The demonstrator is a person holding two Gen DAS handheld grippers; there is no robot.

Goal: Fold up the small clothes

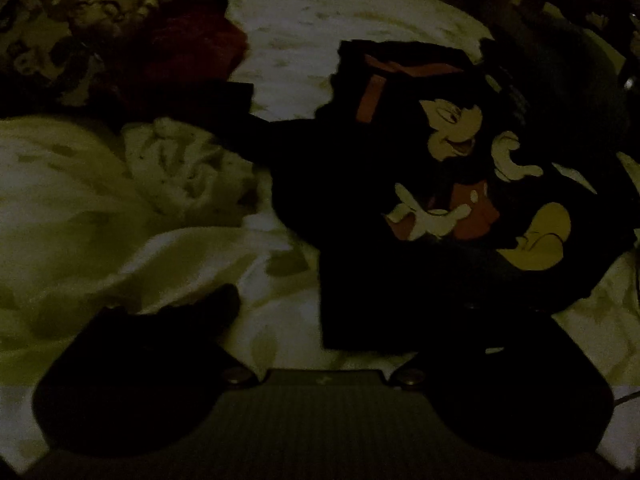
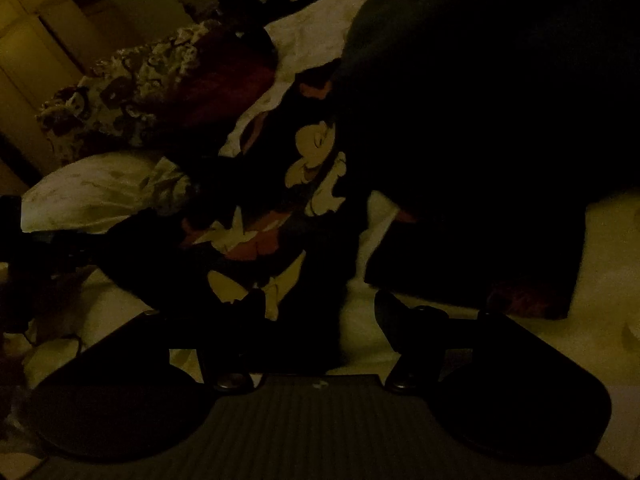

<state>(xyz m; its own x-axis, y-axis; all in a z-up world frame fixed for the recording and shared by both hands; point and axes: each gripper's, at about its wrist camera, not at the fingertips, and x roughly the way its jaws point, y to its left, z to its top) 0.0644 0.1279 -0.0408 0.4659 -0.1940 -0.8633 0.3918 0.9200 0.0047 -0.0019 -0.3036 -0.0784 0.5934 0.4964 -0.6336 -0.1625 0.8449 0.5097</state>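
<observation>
Bedding [image 1: 304, 20] in pale, faintly printed fabric fills a dim bedroom scene, with a small black shirt [image 1: 360, 184] bearing a cartoon mouse print [image 1: 456, 128] spread across it. In the left wrist view the shirt lies from centre toward 3 o'clock, its hem reaching down to the gripper at 6 o'clock. A dark red garment [image 1: 192, 52] and a floral cloth [image 1: 80, 12] sit bunched at 10 to 11 o'clock, apart from the shirt, and a rumpled mound of pale sheet [image 1: 132, 184] rises at 9 o'clock.

The left gripper [image 1: 352, 328] shows one fingertip clearly at 7 o'clock; the other merges with the black shirt, so whether its jaws are parted over cloth or closed cannot be told.

The right wrist view alone shows a large dark mass [image 2: 480, 120] (possibly clothing, too dark to identify) blocking everything from 12 to 3 o'clock, overlapping the shirt's [image 2: 312, 288] far edge. Wooden cabinetry [image 2: 44, 36] appears at 10 o'clock. The right gripper [image 2: 320, 312] stands with jaws spread apart, the shirt's lower edge lying between its fingers [image 2: 400, 320].

Low light hides most fabric detail in both views.
</observation>
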